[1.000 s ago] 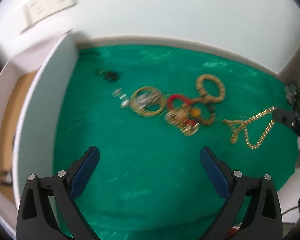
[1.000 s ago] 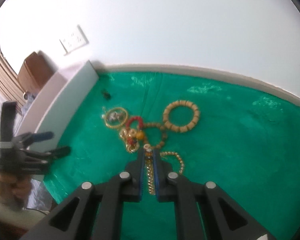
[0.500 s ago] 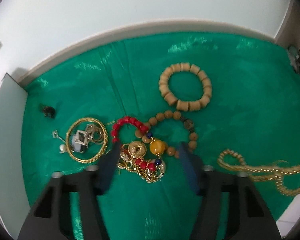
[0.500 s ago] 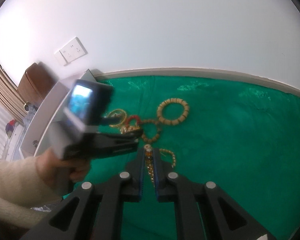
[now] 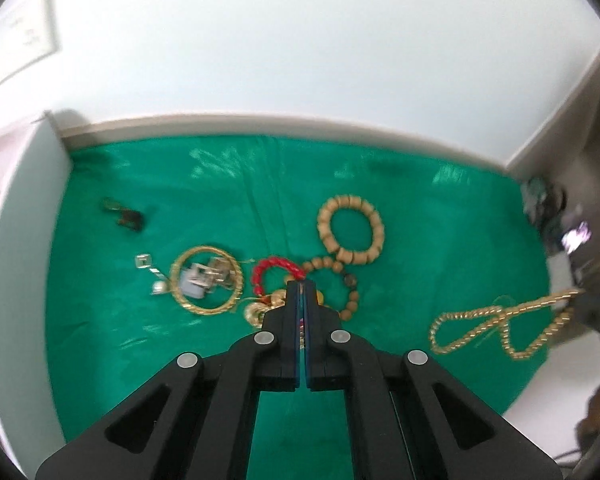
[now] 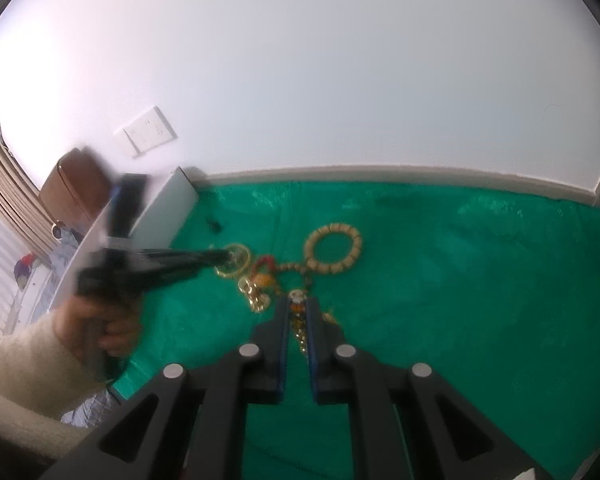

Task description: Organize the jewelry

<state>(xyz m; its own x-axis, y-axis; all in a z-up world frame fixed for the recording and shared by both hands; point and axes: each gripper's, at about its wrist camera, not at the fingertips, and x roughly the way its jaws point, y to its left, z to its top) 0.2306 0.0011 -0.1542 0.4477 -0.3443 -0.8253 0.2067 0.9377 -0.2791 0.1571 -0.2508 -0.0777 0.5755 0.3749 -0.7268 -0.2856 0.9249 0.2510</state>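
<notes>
Holding the gold chain (image 6: 299, 330) clenched in our right gripper (image 6: 298, 304), we see its loops trail over the green cloth (image 5: 440, 248) at right; our left gripper (image 5: 300, 286) is closed tight above the tangled bracelets (image 5: 324, 280); whether it pinches anything, we cannot tell.

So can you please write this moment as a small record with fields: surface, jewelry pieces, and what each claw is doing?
surface: green cloth
loose pieces: chunky wooden bracelet, gold bangle with small items inside it
tangled pile: red bead bracelet, round-bead bracelet, gold pieces
left claw: shut, tips over the tangled pile; whether it grips a piece cannot be told
right claw: shut on the gold chain, which trails onto the cloth
</notes>
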